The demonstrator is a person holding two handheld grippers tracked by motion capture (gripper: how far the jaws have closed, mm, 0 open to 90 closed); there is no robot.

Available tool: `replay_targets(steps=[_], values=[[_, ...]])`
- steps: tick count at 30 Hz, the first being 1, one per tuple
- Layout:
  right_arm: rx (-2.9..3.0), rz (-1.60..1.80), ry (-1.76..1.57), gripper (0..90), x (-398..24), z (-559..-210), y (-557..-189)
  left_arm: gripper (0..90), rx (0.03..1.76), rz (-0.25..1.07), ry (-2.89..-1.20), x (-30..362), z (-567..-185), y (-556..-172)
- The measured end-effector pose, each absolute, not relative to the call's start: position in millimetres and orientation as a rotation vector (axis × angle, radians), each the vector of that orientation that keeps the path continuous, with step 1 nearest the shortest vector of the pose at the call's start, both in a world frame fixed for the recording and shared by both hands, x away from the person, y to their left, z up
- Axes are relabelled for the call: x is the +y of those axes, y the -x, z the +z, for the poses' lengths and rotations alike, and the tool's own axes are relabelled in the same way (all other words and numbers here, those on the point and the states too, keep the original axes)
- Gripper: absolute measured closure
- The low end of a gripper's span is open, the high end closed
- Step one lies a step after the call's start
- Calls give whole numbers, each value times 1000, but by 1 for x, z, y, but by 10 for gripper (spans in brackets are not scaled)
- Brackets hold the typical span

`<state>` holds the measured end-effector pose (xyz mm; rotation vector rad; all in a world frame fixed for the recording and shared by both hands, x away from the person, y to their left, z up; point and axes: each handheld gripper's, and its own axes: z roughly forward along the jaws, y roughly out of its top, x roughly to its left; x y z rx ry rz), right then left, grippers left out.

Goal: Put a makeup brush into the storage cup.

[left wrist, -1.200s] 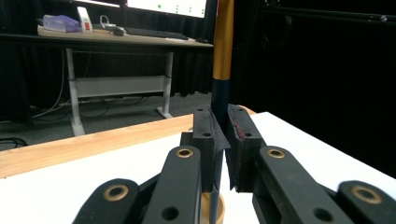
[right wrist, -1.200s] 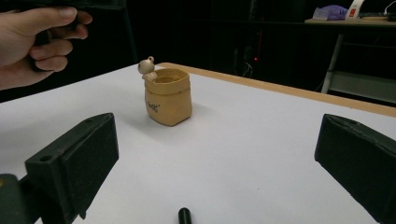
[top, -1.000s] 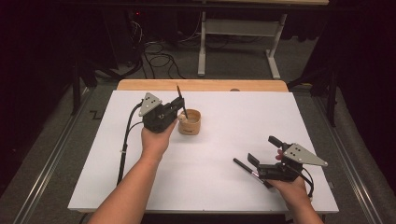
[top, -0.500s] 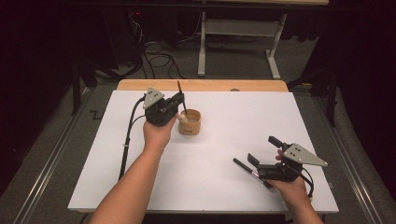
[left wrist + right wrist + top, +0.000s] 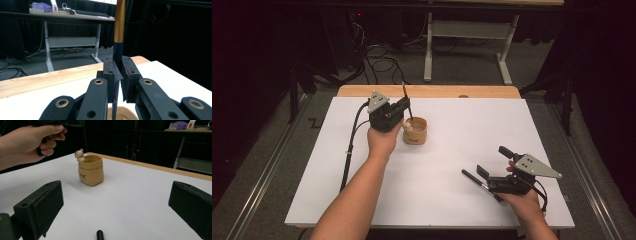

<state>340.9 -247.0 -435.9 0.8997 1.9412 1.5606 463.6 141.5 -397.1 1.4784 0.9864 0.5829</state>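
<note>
A tan bag-shaped cup (image 5: 415,132) with a small bear figure (image 5: 80,154) on its rim stands on the white table (image 5: 452,125), left of centre. My left gripper (image 5: 406,107) hovers just beside and above the cup. It is shut on a dark pen with a gold upper shaft (image 5: 119,25), which it holds nearly upright. The pen's lower end points down at the cup's mouth (image 5: 123,113). At the front right, my right gripper (image 5: 491,161) rests low with its jaws wide open and nothing between them. A black pen (image 5: 473,178) lies on the table just in front of it.
A wooden strip (image 5: 427,91) runs along the table's far edge. Beyond it are a desk frame (image 5: 464,30) and floor cables (image 5: 379,60). The left gripper's cable (image 5: 352,145) trails down the left side of the table.
The left hand, with the pen in its gripper, has shifted slightly toward the far side of the table by the cup. The right gripper has stayed still.
</note>
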Motion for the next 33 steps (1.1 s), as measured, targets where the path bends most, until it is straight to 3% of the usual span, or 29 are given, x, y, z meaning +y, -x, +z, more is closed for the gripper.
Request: replay_targets(steps=[33], values=[[1956, 1559, -895, 5, -246, -437, -341, 833, 1060, 556, -1514, 142, -424, -469]])
